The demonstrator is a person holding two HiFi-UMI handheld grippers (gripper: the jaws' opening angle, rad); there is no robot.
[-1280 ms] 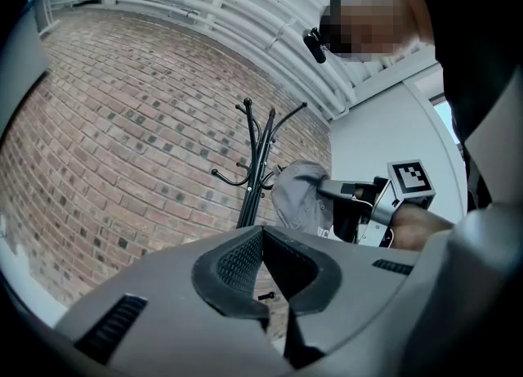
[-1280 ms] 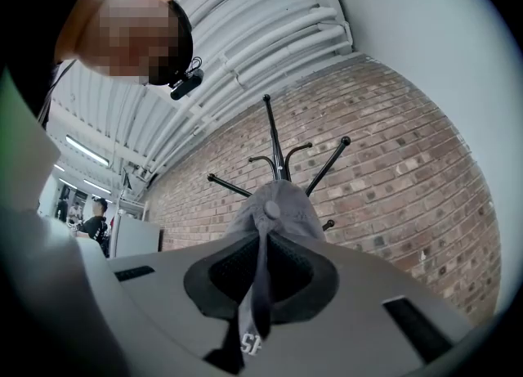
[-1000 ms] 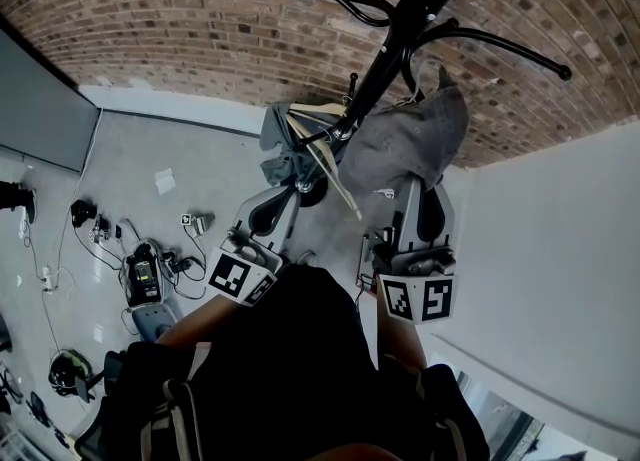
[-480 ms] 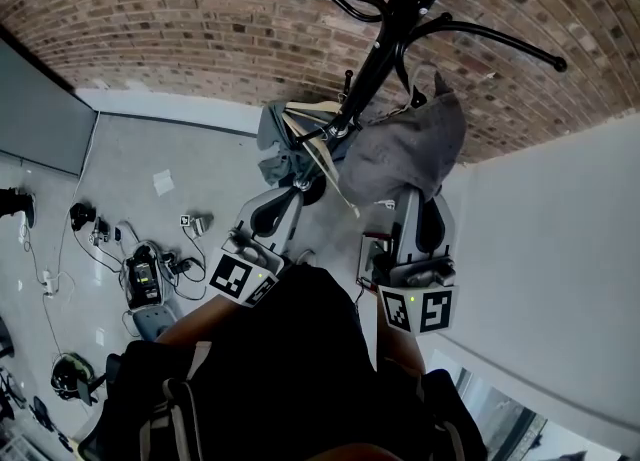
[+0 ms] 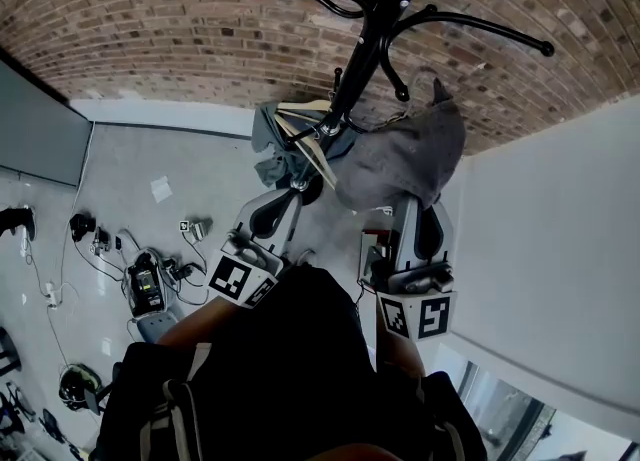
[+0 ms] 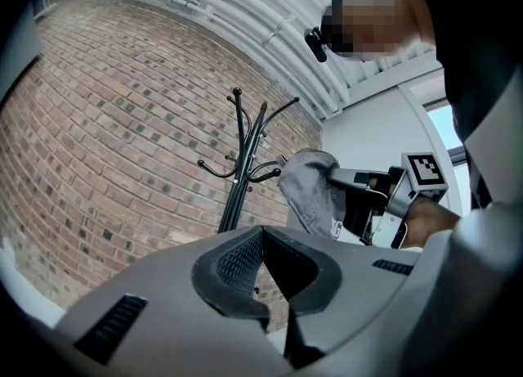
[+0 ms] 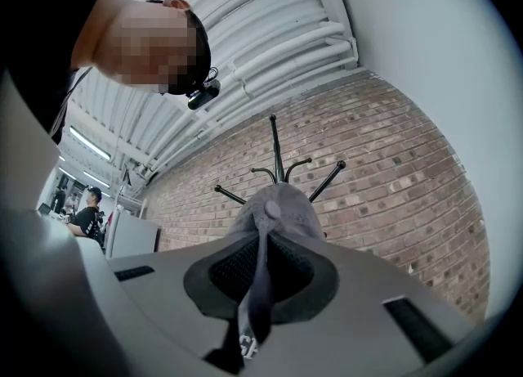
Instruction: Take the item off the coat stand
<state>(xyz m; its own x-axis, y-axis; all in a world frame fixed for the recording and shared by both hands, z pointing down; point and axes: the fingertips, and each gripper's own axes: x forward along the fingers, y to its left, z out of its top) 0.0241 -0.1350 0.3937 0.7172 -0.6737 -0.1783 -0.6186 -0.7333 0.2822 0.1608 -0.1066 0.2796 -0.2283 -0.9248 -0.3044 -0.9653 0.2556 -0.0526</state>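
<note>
A black coat stand (image 5: pixel 365 44) rises before a brick wall, with curved hooks at its top. A grey cap (image 5: pixel 400 154) hangs just right of the pole, below the hooks, and my right gripper (image 5: pixel 420 201) is shut on its lower edge. In the right gripper view the cap (image 7: pixel 278 208) fills the jaws, a fold of it pinched between the pads, with the stand (image 7: pixel 278 154) behind. My left gripper (image 5: pixel 298 189) is shut and empty, left of the pole. Its own view shows the cap (image 6: pixel 310 187) and the right gripper (image 6: pixel 368 199) to the right of the stand (image 6: pixel 245 163).
A grey-blue garment and a beige strapped bag (image 5: pixel 290 139) hang lower on the stand. Devices and cables (image 5: pixel 145 279) lie on the floor at left. A white wall (image 5: pixel 560 239) stands close on the right. A person (image 7: pixel 86 212) stands far off at left.
The cap and my right gripper have drawn slightly back and down from the hooks. The stand has slid up and left in the head view. The left gripper has held its place.
</note>
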